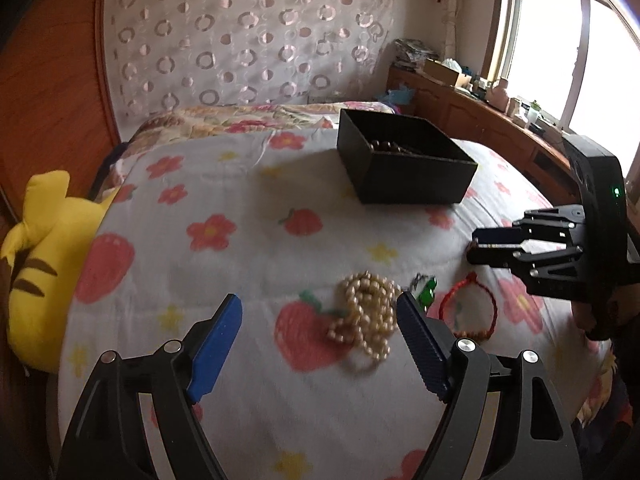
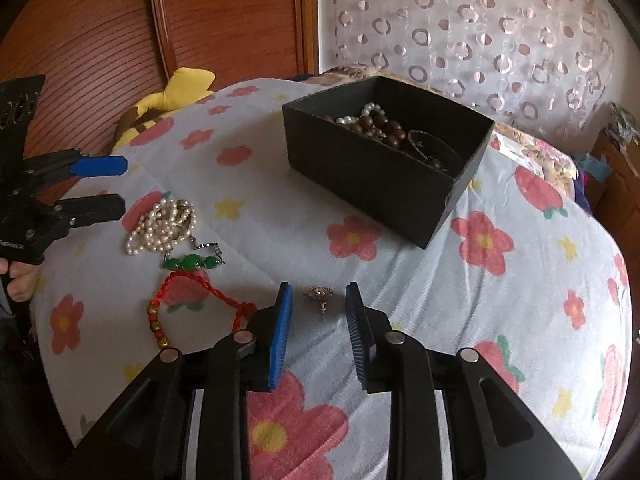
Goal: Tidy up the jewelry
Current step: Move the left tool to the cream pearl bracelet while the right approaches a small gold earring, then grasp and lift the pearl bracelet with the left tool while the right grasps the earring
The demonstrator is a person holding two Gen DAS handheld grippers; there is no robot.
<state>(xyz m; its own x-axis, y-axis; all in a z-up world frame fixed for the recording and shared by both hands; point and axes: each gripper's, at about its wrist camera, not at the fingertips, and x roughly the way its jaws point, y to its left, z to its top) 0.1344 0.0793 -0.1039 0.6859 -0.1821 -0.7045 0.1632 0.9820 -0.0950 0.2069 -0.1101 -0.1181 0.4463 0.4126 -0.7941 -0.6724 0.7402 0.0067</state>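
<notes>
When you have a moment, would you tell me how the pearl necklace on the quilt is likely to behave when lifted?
The pearl necklace lies bunched in loose loops, so it is probably floppy and will dangle and unfurl once lifted. Its round, glossy beads may slip between the left gripper's open fingers. One loop lies against the green bracelet, so that might drag along.

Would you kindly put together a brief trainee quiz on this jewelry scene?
1. True or false: the black box is empty.
2. Which item lies between the right claw fingers: pearls, earring, or red bracelet?
3. What lies in front of the open left claw?

Key: 1. False, it holds beads. 2. Earring. 3. Pearls.
</notes>
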